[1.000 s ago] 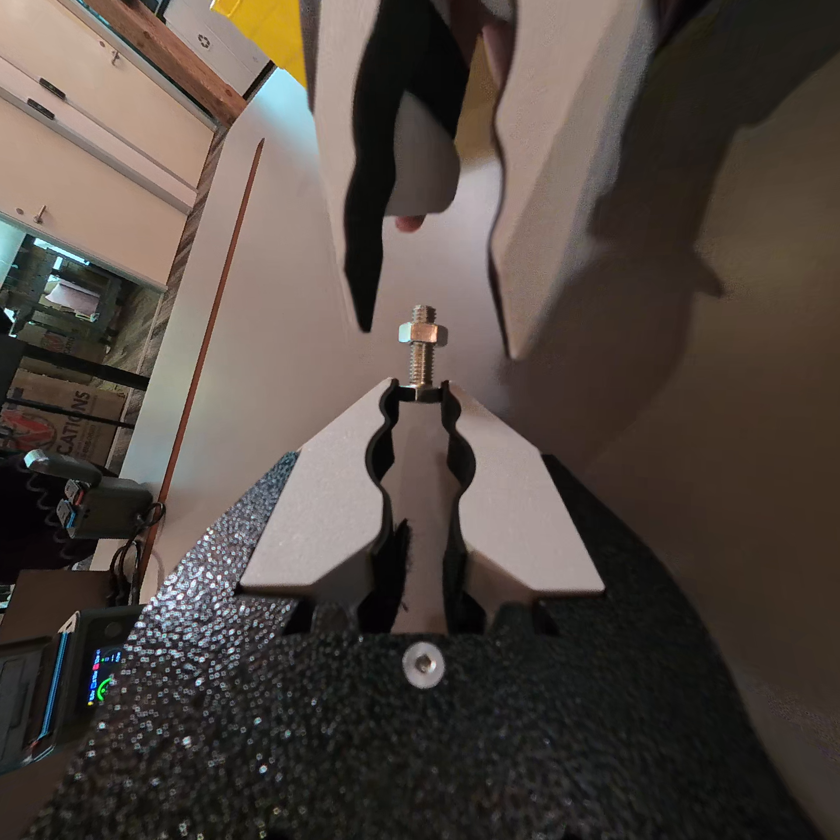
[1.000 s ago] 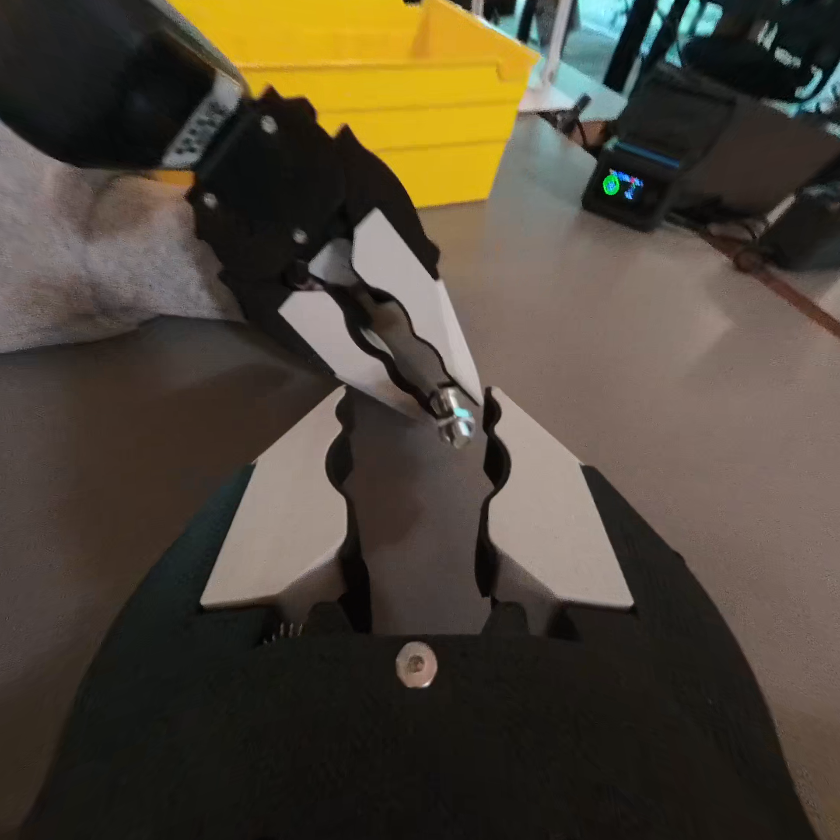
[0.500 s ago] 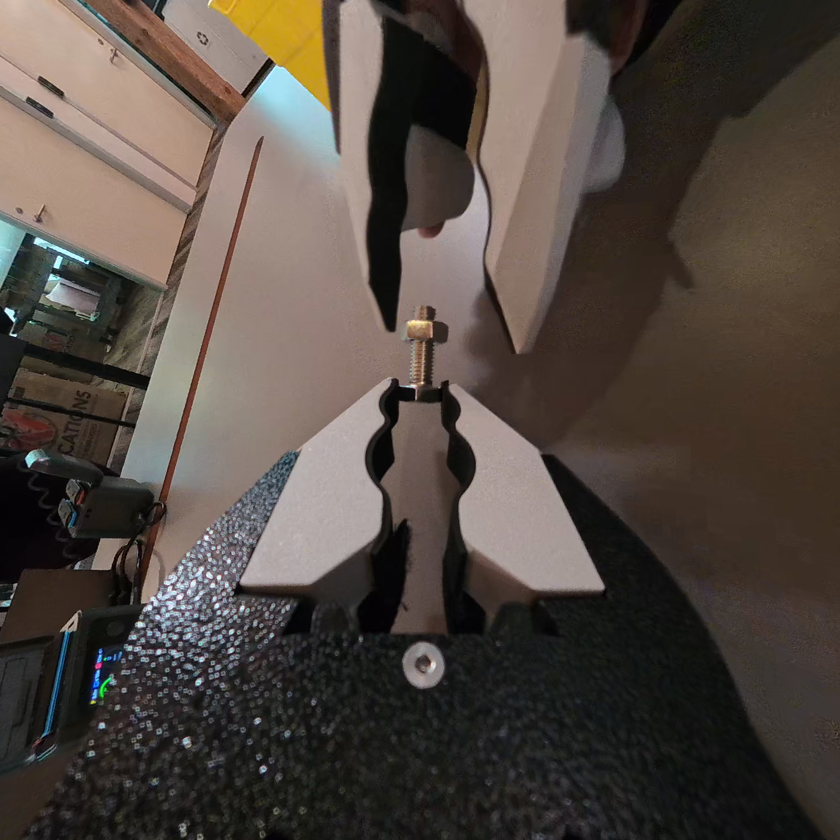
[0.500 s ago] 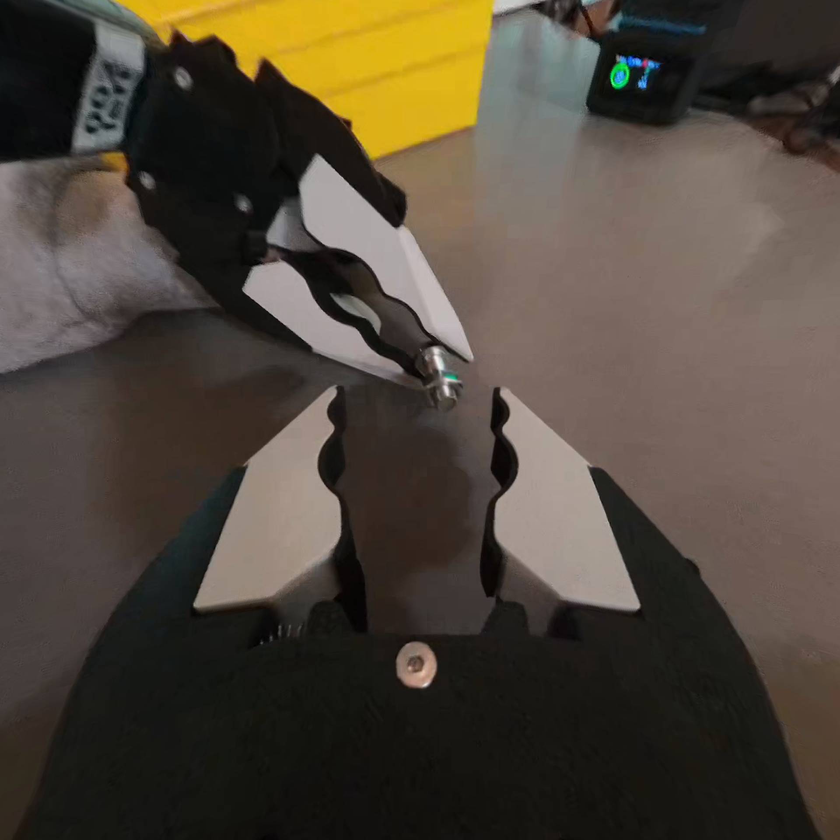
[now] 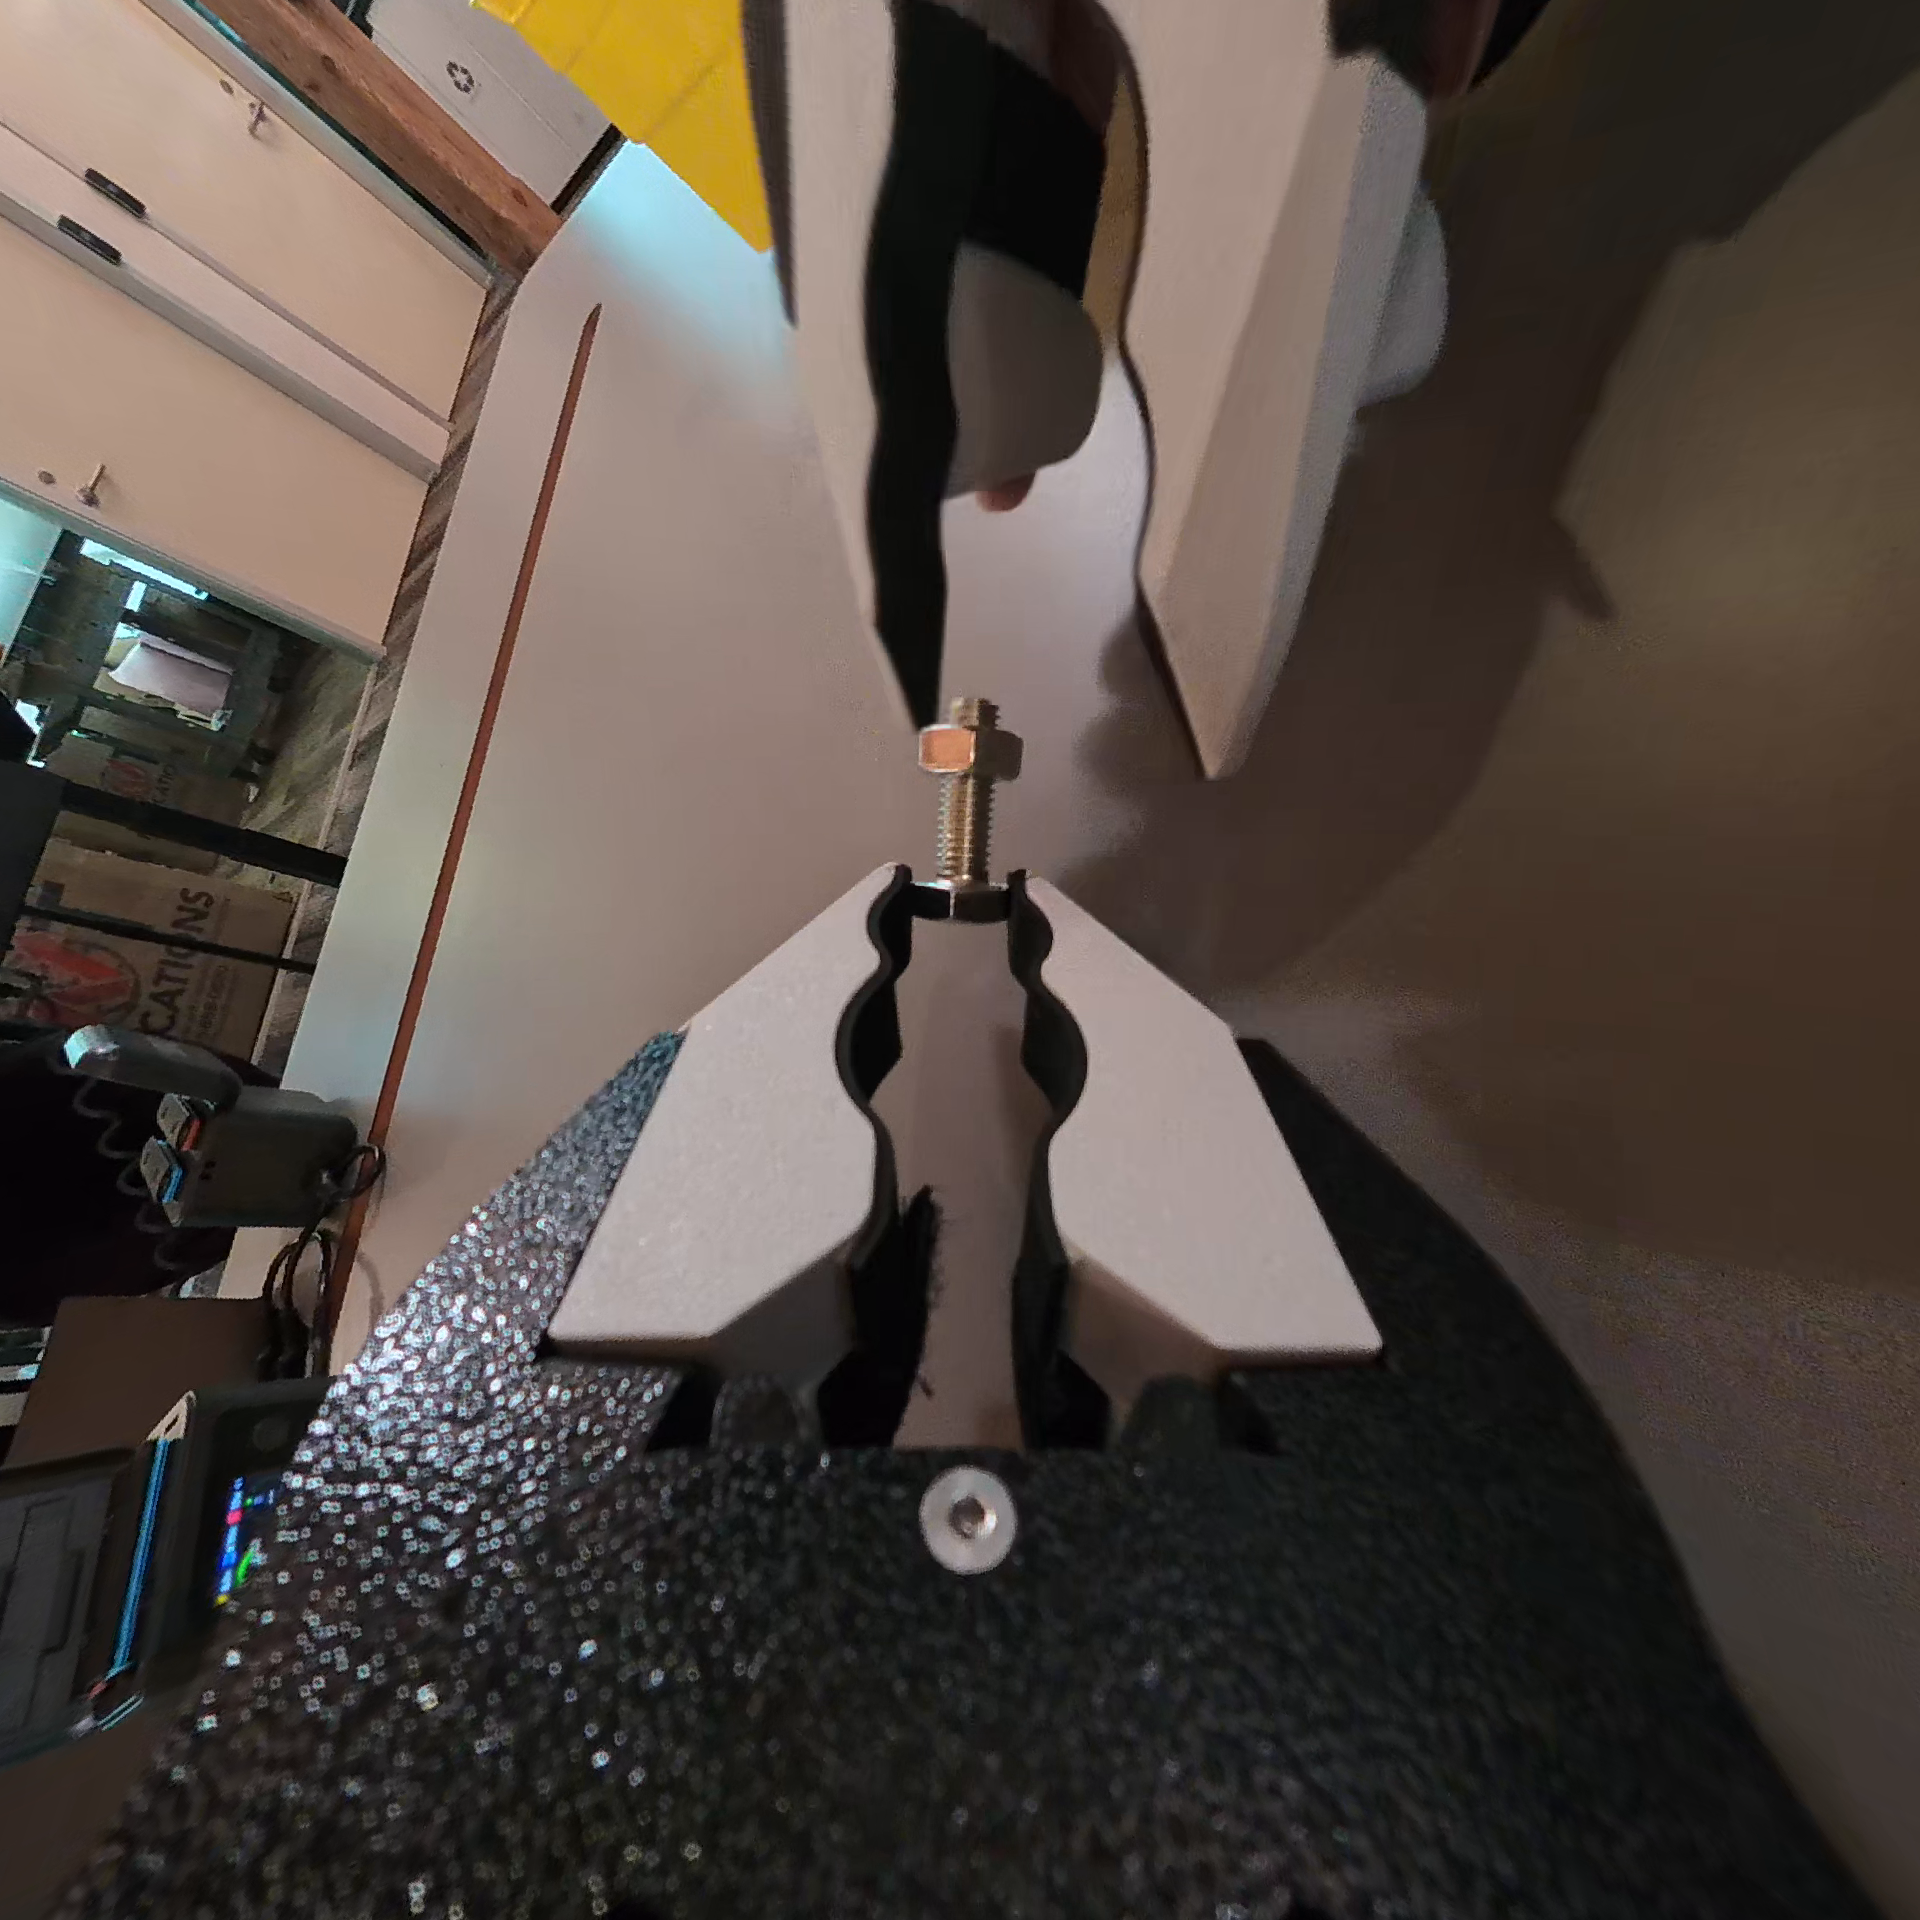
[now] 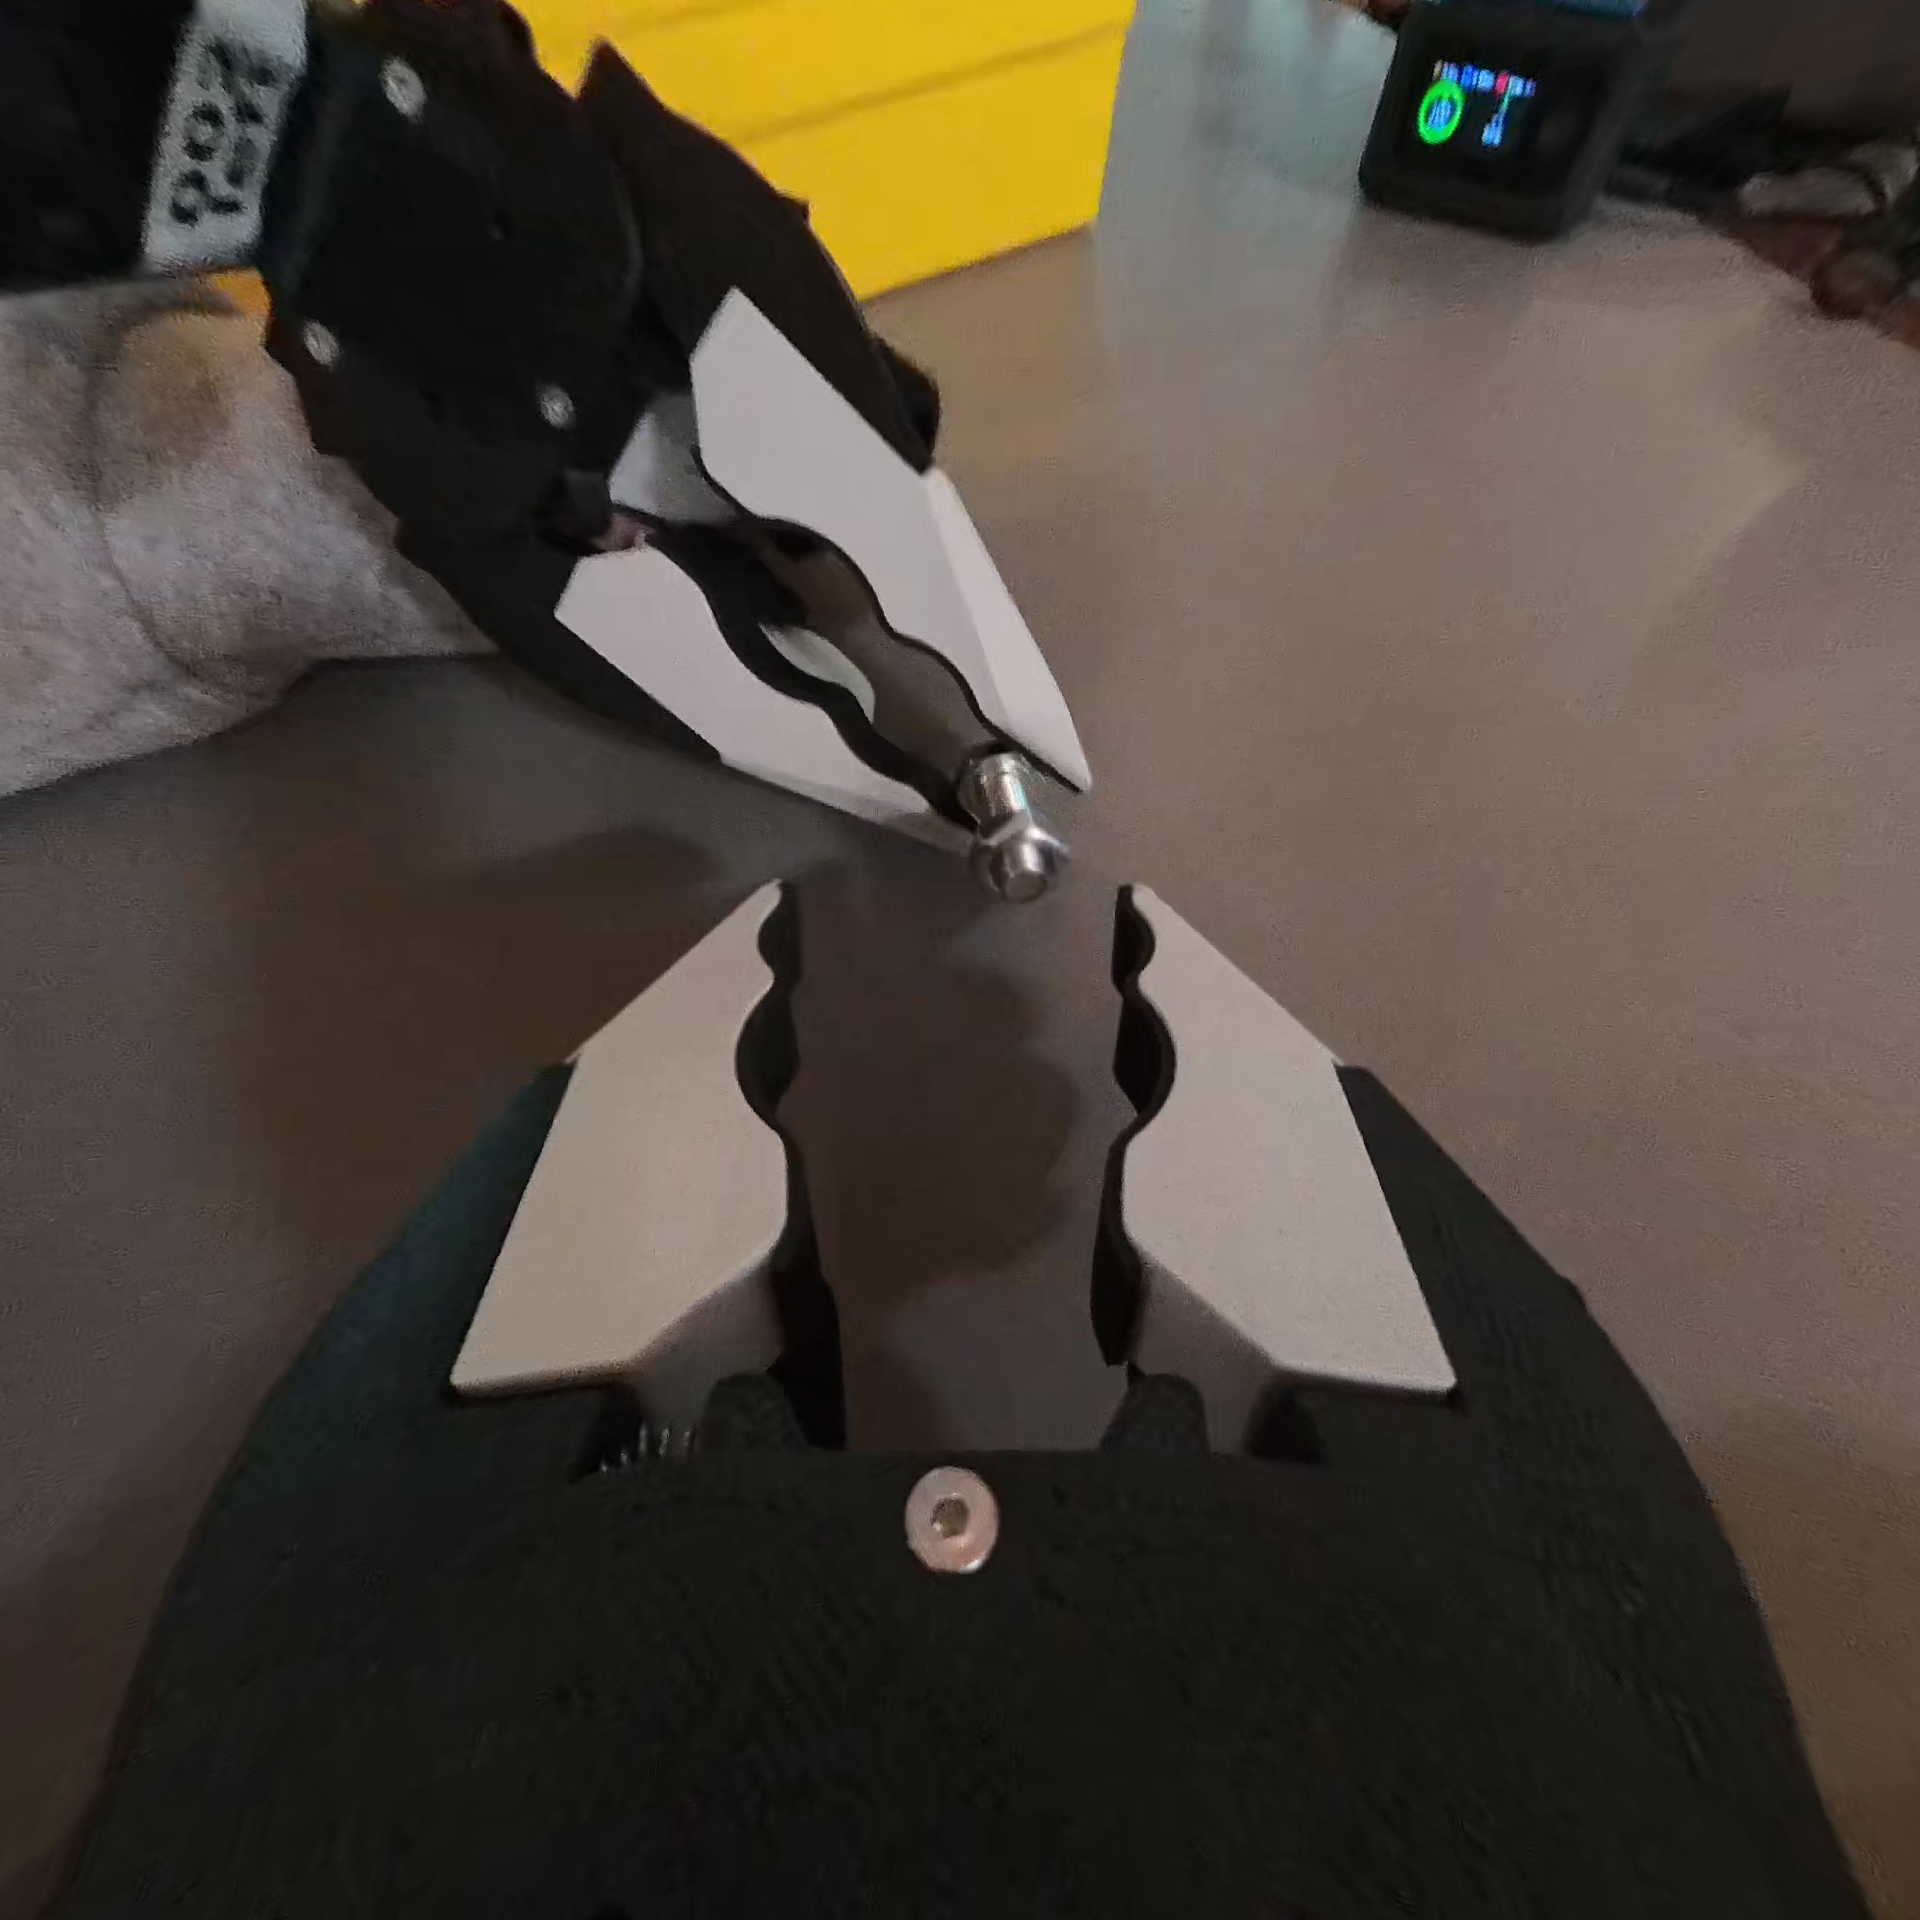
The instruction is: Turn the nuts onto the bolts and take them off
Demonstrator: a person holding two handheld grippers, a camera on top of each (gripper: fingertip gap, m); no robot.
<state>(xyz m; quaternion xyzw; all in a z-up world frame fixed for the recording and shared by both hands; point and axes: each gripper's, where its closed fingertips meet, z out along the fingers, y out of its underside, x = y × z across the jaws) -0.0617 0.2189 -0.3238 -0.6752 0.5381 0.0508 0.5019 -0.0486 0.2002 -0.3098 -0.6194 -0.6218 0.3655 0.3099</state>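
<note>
Left gripper (image 5: pixel 961 894) clamps the bolt (image 5: pixel 963 831) by its head, held up off the worktop (image 6: pixel 1455 623), the nut (image 5: pixel 968 750) near the thread's tip. Right gripper (image 6: pixel 951 899) hovers jaws apart, just short. Best move: square up to the nut's flats, close gently, then turn.

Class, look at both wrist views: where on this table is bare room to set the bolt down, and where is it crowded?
Free: the grey table right of both grippers, up to the black device with a lit screen. Crowded: the far left, where a grey cloth and yellow bin sit behind the left gripper holding the bolt; the open right gripper hovers close.
</note>
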